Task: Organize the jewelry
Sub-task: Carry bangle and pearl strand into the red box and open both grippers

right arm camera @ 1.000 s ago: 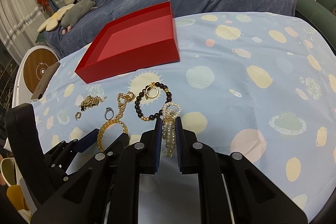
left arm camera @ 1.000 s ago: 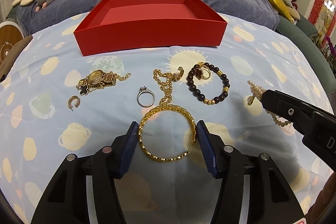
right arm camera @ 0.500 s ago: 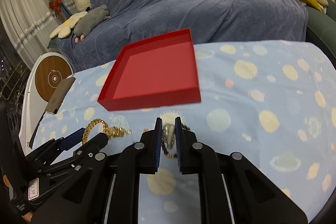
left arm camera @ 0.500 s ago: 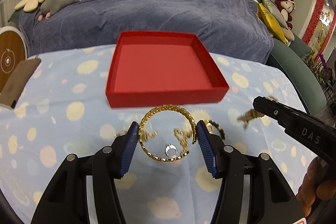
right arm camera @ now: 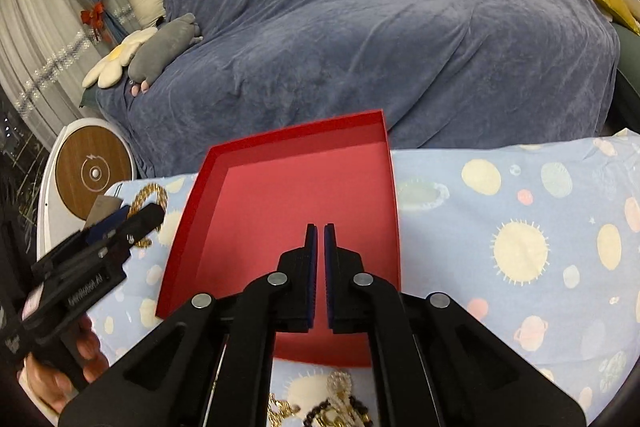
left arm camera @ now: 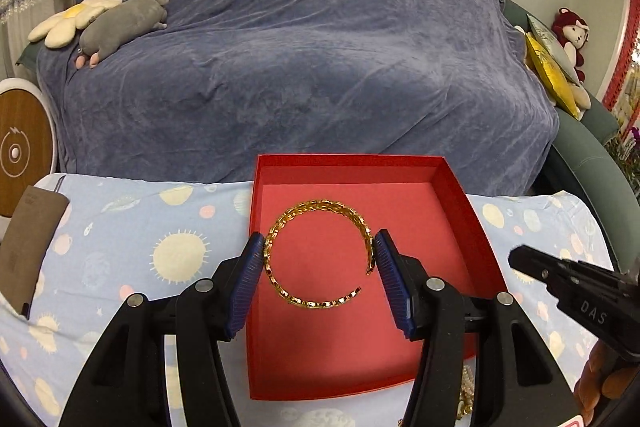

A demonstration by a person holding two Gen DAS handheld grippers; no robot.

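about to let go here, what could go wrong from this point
The gold bangle is an open cuff pinched only at its sides by the left gripper, so it may spring or bounce on release. The right gripper hangs over the same red box, so the two could bump.

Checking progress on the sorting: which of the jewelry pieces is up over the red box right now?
The gold open bangle, held between the left gripper fingers above the red box; the others lie on the cloth.

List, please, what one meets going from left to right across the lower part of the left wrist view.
Brown card → sun-print tablecloth → left fingertip pad → gold bangle over the red tray → right fingertip pad → right gripper.
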